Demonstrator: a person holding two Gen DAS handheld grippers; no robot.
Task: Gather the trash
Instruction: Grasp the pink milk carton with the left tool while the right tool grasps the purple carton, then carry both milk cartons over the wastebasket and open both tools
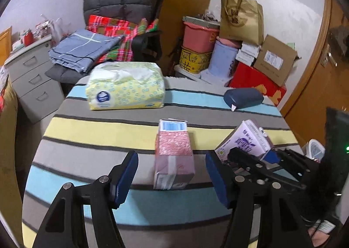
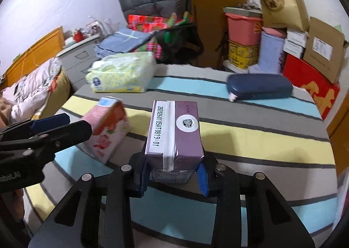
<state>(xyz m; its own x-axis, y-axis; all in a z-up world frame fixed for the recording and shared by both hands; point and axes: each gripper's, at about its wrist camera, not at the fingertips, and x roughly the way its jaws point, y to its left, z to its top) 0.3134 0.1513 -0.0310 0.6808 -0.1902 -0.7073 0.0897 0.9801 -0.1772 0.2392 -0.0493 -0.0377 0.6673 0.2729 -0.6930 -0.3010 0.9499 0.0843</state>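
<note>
A pink drink carton (image 1: 173, 156) lies on the striped tablecloth (image 1: 98, 130). My left gripper (image 1: 172, 176) is open, its blue pads on either side of the carton's near end, apart from it. The carton also shows in the right wrist view (image 2: 108, 130), with the left gripper (image 2: 50, 126) beside it. My right gripper (image 2: 173, 175) is shut on a purple drink carton (image 2: 174, 130), held a little above the cloth. That purple carton (image 1: 246, 139) and the right gripper (image 1: 257, 160) show at the right of the left wrist view.
A yellow tissue pack (image 1: 125, 85) and a dark blue glasses case (image 1: 243, 97) lie at the table's far side. Behind stand a chair with folded blankets (image 1: 113, 41), a grey drawer unit (image 1: 32, 78) and stacked boxes and bins (image 1: 240, 47).
</note>
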